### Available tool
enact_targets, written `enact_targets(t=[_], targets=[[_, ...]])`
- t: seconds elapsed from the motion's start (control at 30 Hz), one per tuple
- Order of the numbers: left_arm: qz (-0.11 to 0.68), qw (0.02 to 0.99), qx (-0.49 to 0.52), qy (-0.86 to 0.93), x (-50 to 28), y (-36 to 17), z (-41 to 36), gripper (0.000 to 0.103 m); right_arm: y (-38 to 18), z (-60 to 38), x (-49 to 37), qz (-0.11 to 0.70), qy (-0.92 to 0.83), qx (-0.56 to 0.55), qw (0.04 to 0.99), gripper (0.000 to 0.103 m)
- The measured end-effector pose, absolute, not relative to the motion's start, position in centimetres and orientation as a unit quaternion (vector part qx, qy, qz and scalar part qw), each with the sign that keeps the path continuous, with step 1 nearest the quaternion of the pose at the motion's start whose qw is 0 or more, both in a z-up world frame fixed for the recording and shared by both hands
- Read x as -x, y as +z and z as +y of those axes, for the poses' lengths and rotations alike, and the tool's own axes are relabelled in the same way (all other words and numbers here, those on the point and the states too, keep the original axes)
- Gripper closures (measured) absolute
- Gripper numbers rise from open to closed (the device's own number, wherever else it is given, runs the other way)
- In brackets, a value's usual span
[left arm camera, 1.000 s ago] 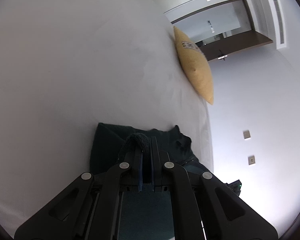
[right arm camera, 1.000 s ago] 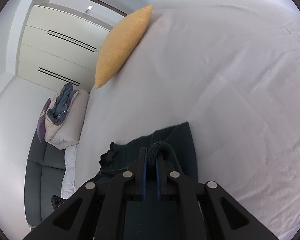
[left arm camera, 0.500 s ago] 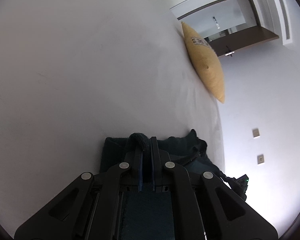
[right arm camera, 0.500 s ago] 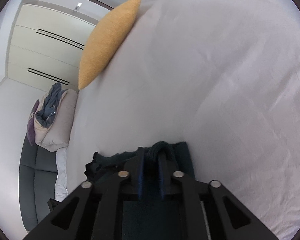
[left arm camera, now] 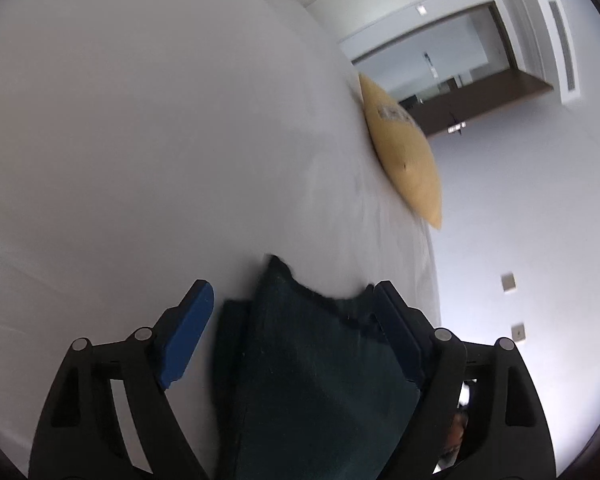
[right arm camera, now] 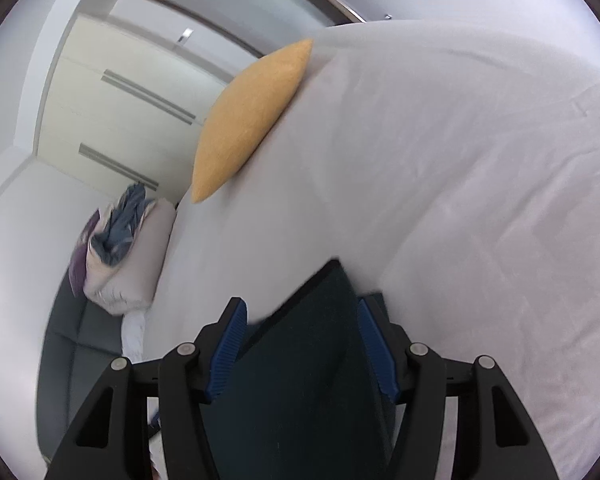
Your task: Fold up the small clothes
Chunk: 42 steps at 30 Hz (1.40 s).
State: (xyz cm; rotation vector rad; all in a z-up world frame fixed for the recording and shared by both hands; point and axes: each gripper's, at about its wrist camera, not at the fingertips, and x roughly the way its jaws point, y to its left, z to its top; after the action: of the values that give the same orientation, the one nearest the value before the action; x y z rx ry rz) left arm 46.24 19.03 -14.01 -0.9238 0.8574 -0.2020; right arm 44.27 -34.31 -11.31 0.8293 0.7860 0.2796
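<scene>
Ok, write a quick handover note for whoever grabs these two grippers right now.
Left gripper: jaws opening, dark garment between them, pads not pressing.
Right gripper: jaws opening, same garment between them, not gripped.
Garment lies on the white bed, near edge; yellow pillow far off.
Done: one fold seems laid.
Left: pull both grippers clear, check the fold, fold again if needed.

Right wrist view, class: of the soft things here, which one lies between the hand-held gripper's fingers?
The dark teal garment on the white bed, not the yellow cushion at the bed's far edge or the pale bundle beside it.
</scene>
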Motion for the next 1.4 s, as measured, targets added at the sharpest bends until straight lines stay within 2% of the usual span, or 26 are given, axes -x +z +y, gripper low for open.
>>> enact_targets(t=[0.2,0.33,0.5,0.53,0.6,0.63,0.67,0.8,0.87,0.97,1.1,1.2,1.4], targets=[[0.388,0.824,0.404,-0.085,-44.4,-11.4,18.3,0.022,-11.1,-30.3,-40.2,0.388,0.191,-0.345,0.833,0.041],[0.411,0.841,0.33,-0.126,-43.4,-10.9,11.3,0.021,-11.4,-26.8,-39.1,0.398,0.223,-0.321,0.83,0.041],[0.454,0.855,0.221,-0.114,-43.3,-14.2,4.3,0.022,-13.1,-25.2,-39.1,0.41,0.227,-0.326,0.821,0.041],[0.459,0.86,0.195,-0.103,-43.1,-14.9,3.7,0.022,-13.6,-25.5,-39.1,0.412,0.22,-0.33,0.821,0.043],[0.455,0.87,0.164,-0.1,-42.2,-15.8,3.3,0.028,-15.0,-27.2,-39.0,0.41,0.206,-0.348,0.818,0.057],[0.447,0.876,0.149,-0.103,-41.6,-16.0,3.4,0.029,-15.7,-28.3,-38.9,0.408,0.206,-0.366,0.811,0.071],[0.445,0.877,0.146,-0.105,-41.3,-16.1,3.6,0.029,-16.4,-29.6,-38.9,0.404,0.202,-0.386,0.804,0.078],[0.442,0.878,0.156,-0.098,-39.8,-16.6,5.8,0.033,-17.6,-35.3,-37.8,0.362,0.141,-0.444,0.808,0.078],[0.438,0.881,0.155,-0.094,-38.8,-16.7,6.4,0.033,-17.5,-37.3,-36.8,0.359,0.086,-0.445,0.816,0.072],[0.435,0.889,0.13,-0.056,-37.1,-16.3,7.0,0.033,-16.1,-37.6,-35.1,0.347,0.079,-0.44,0.824,0.069],[0.42,0.894,0.15,-0.03,-34.2,-15.3,7.0,0.033,-12.8,-32.9,-33.1,0.325,0.17,-0.43,0.825,0.068],[0.402,0.907,0.119,-0.046,-32.8,-13.8,3.8,0.033,-12.4,-25.5,-33.5,0.37,0.26,-0.387,0.804,0.063],[0.428,0.899,0.076,-0.059,-33.8,-14.5,-0.9,0.033,-17.1,-14.9,-34.1,0.46,0.323,-0.345,0.752,0.063]])
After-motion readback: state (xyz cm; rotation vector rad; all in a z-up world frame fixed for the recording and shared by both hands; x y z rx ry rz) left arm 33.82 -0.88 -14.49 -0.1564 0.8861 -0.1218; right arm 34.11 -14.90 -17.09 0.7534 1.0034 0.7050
